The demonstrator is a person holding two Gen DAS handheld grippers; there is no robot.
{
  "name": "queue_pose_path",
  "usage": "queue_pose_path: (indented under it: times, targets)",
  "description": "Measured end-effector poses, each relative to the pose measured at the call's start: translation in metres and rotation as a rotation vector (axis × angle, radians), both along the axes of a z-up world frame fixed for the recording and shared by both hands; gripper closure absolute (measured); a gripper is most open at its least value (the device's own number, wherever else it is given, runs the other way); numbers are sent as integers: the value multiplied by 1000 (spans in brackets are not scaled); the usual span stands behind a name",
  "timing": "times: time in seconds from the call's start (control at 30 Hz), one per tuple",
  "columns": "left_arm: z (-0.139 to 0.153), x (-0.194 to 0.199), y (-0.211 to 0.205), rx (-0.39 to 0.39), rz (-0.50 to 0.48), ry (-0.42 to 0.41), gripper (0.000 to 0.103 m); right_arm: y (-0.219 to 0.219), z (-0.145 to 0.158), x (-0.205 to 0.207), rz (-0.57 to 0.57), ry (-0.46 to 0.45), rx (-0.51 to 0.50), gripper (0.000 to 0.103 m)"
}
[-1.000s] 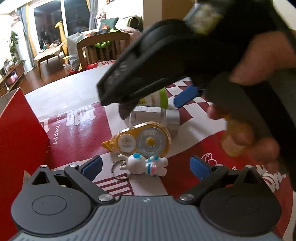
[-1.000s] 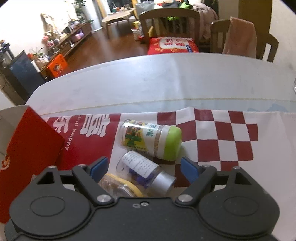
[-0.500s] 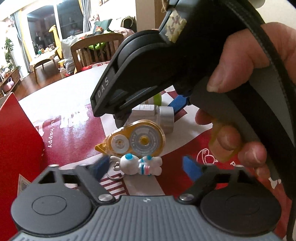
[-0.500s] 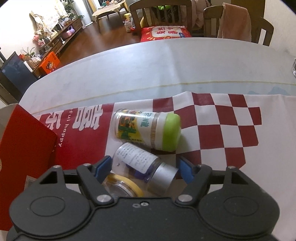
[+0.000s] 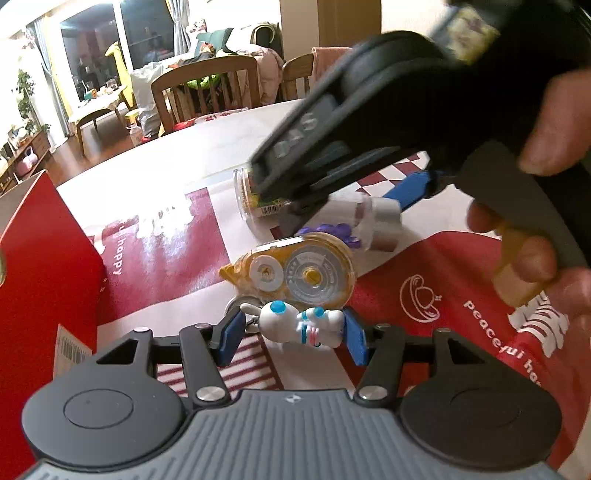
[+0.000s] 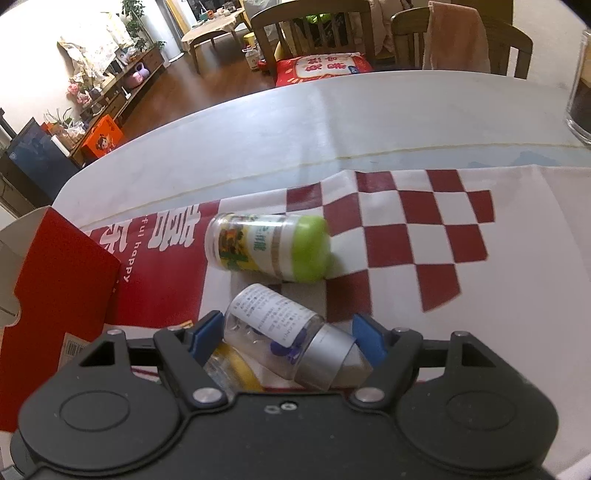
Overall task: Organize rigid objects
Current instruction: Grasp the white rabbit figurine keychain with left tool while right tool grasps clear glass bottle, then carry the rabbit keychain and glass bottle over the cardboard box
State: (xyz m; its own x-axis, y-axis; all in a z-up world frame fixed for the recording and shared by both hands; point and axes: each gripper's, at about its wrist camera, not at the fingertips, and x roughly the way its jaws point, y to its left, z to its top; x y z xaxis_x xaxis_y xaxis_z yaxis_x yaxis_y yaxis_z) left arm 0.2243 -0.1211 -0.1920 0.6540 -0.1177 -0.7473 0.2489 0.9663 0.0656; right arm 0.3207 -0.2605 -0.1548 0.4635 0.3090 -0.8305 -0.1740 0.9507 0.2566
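In the left wrist view a white keychain figure with blue spots lies on the tablecloth between the blue pads of my left gripper. Its jaws are closing and the pads stand just off the figure's two ends. A yellow correction tape dispenser lies right behind it. My right gripper is shut on a clear bottle with a silver cap, which lies slantwise between its pads. A green-capped jar lies on its side just beyond.
A red cardboard box stands at the left, close to the left gripper. A person's hand holding the right gripper fills the upper right of the left view. A drinking glass stands far right; chairs line the table's far edge.
The left jaws have closed in from wide to just around the keychain figure. The right jaws have narrowed onto the silver-capped bottle, and the right gripper has shifted right in the left view.
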Motion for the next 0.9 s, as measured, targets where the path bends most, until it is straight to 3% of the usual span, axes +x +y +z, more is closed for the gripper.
queue_pose_path:
  times: [0.5,0.9]
  targets:
    - [36,-28,20,-81,44,-10,47,-23,31,-55,33,-55,-3,27]
    - [95,-57,64,-174,137,-28,47,-4,76,-99,146,-114,-10,27]
